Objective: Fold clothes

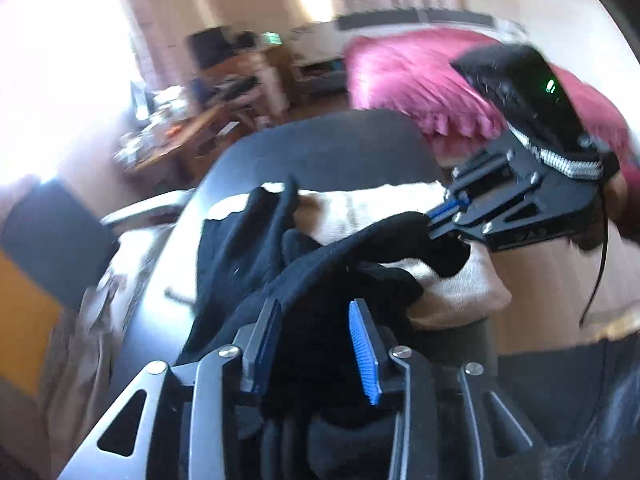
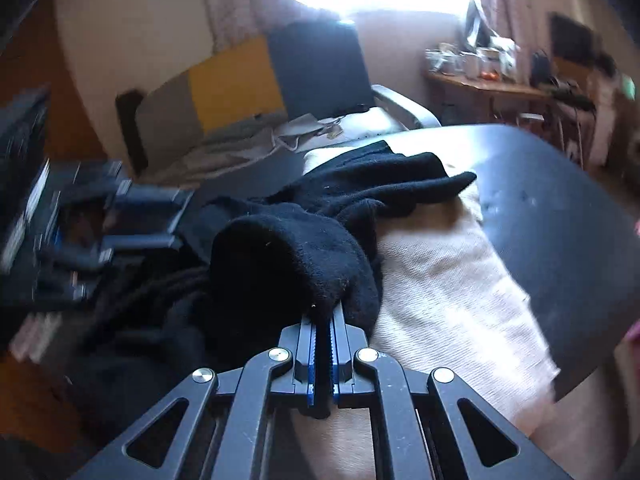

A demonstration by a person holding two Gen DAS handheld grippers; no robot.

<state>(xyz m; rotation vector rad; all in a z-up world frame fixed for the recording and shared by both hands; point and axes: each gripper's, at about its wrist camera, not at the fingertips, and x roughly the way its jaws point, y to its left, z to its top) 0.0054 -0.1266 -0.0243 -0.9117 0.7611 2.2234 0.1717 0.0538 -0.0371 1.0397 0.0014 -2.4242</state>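
A black fleece garment point(image 1: 320, 264) lies bunched on a cream knitted cloth point(image 1: 460, 284) at the edge of a dark round table point(image 1: 328, 144). My left gripper point(image 1: 316, 316) is open, its blue-padded fingers either side of a thick fold of the black garment. My right gripper point(image 1: 434, 226) comes in from the right, shut on an edge of the same garment. In the right wrist view, the right gripper point(image 2: 325, 316) pinches a rounded black fold point(image 2: 288, 252) lifted over the cream cloth point(image 2: 448, 292). The left gripper point(image 2: 176, 216) is blurred at the left.
A pink sleeve point(image 1: 420, 84) is behind the right gripper. Beyond the table point(image 2: 560, 208) stands a chair with a dark back point(image 2: 320, 68), a yellow panel point(image 2: 232, 84) and grey clothes point(image 2: 240, 140). A cluttered wooden desk point(image 2: 500, 80) is by the bright window.
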